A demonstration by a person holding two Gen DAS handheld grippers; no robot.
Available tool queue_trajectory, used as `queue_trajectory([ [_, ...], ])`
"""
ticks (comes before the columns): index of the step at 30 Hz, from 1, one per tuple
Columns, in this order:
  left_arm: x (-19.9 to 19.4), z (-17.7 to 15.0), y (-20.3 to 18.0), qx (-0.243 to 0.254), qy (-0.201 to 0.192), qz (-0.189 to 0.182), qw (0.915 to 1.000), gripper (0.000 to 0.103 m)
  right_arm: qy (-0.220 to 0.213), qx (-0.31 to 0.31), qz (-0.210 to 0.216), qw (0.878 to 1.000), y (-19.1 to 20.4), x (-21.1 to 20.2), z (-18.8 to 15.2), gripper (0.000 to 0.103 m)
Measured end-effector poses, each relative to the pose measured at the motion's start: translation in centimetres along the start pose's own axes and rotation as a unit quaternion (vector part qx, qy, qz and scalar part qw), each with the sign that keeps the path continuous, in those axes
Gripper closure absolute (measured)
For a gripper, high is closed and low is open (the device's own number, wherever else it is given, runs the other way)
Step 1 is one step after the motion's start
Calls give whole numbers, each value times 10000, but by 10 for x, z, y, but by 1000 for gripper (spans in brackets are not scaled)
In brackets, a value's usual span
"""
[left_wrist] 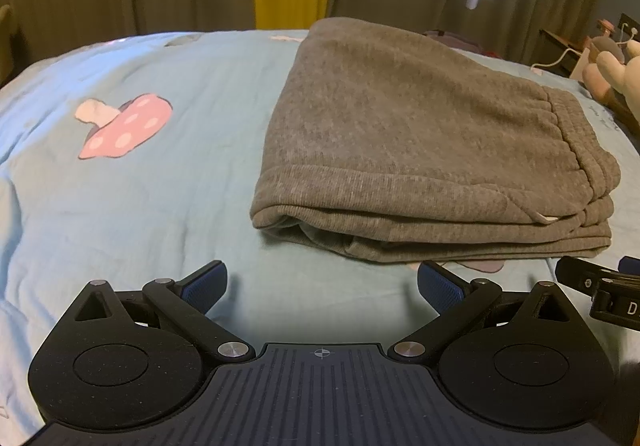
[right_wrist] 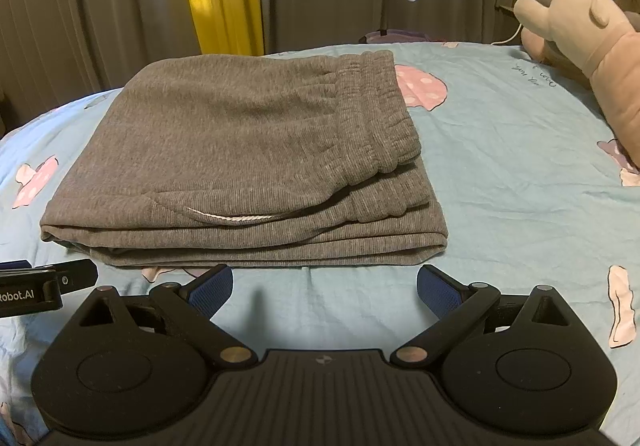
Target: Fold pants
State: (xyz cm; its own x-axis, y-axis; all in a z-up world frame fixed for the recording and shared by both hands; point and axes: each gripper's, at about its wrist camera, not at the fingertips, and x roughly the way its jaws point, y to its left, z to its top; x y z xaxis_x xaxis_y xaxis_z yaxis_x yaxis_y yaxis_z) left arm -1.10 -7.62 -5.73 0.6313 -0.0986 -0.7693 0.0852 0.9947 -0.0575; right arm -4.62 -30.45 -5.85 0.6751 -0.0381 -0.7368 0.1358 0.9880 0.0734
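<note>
A: We see the pants (left_wrist: pixel 420 150) lying on the bed (left_wrist: pixel 160 206) in a thick stack, waistband on the right, layered edges toward us; we judge the folding done, or nearly so.

B: Agreed; our left gripper (left_wrist: pixel 322 288) hangs just near of the stack with its jaws spread and nothing between them; our right gripper (right_wrist: pixel 324 292) does the same, wide apart and empty.

A: If anything is left, we think it calls for a light press to flatten the top, or tucking in the white cord (right_wrist: pixel 232 217) that peeks out at the near edge; otherwise we back away.

B: What we cannot read: how many layers sit inside, and whether the far edge is even; the stack hides it. The toy (right_wrist: pixel 592 46) at far right is cut off; the curtains (right_wrist: pixel 120 6) behind are blurred.
</note>
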Motion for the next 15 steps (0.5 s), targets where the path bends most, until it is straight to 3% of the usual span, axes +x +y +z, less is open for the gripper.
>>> queue_trajectory([
  [15,0,0,0,-24,25,-43,10000,0,13,-4,-19,10000,1,0,0,4],
])
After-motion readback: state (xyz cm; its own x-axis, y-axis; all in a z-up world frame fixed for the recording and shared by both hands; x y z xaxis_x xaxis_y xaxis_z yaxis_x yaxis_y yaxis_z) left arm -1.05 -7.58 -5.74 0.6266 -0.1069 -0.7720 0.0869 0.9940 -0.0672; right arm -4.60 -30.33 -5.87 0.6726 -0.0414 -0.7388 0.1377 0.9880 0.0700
